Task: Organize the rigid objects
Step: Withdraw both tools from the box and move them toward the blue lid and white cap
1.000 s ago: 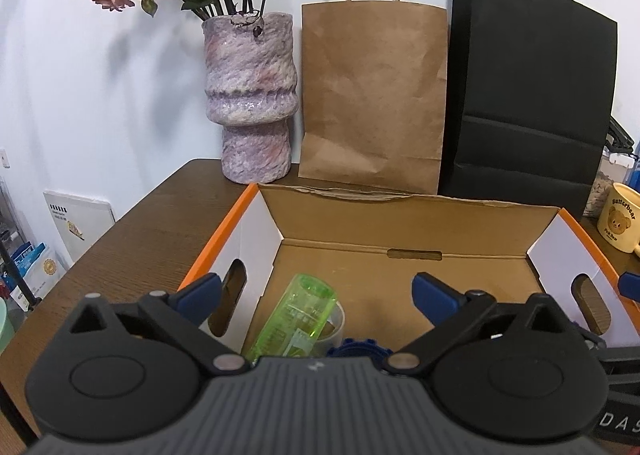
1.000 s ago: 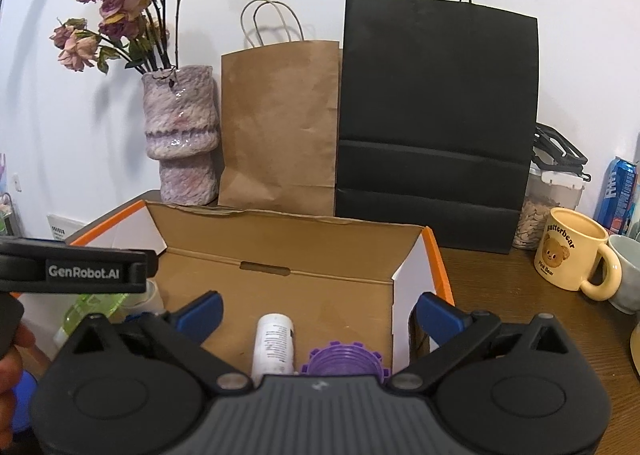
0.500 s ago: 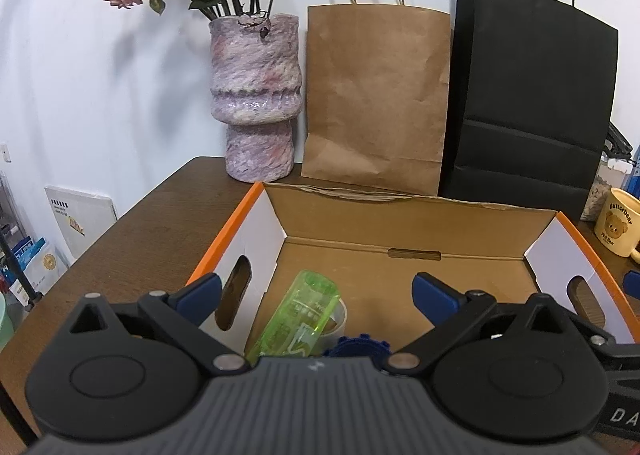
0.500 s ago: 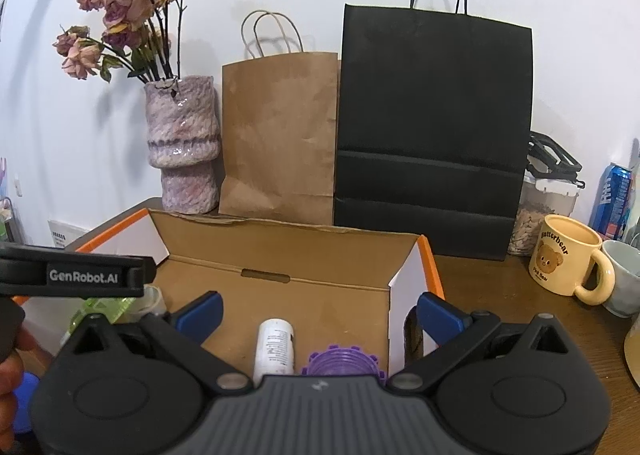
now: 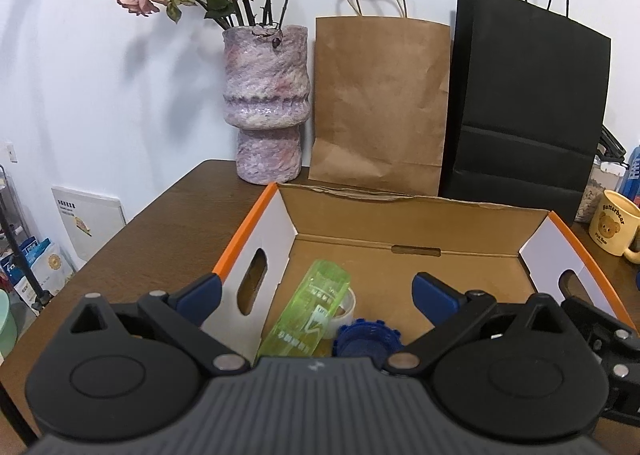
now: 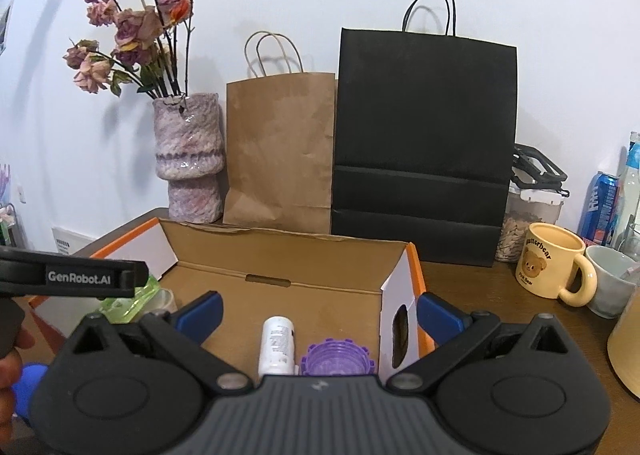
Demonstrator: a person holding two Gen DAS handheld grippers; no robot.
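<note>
An open cardboard box with orange edges point(image 5: 400, 223) point(image 6: 280, 251) sits on the brown table. In it lie a clear green bottle point(image 5: 308, 313) leaning on a roll of tape point(image 5: 347, 301), a blue toothed lid point(image 5: 370, 339), a white bottle point(image 6: 275, 343) and a purple toothed lid point(image 6: 338, 357). My left gripper point(image 5: 316, 289) is open and empty above the box's left near part. My right gripper point(image 6: 318, 311) is open and empty above the box's right near part. The left gripper's body point(image 6: 72, 278) shows at the left of the right wrist view.
A purple vase with dried roses point(image 5: 266, 103), a brown paper bag point(image 5: 380, 103) and a black paper bag point(image 5: 528, 107) stand behind the box by the wall. A yellow bear mug point(image 6: 554, 261), a white cup point(image 6: 610, 281), a jar and cans stand at the right.
Both grippers have pulled back and up a little from the box, so the vase and bags sit lower in view. Both stay open and empty.
</note>
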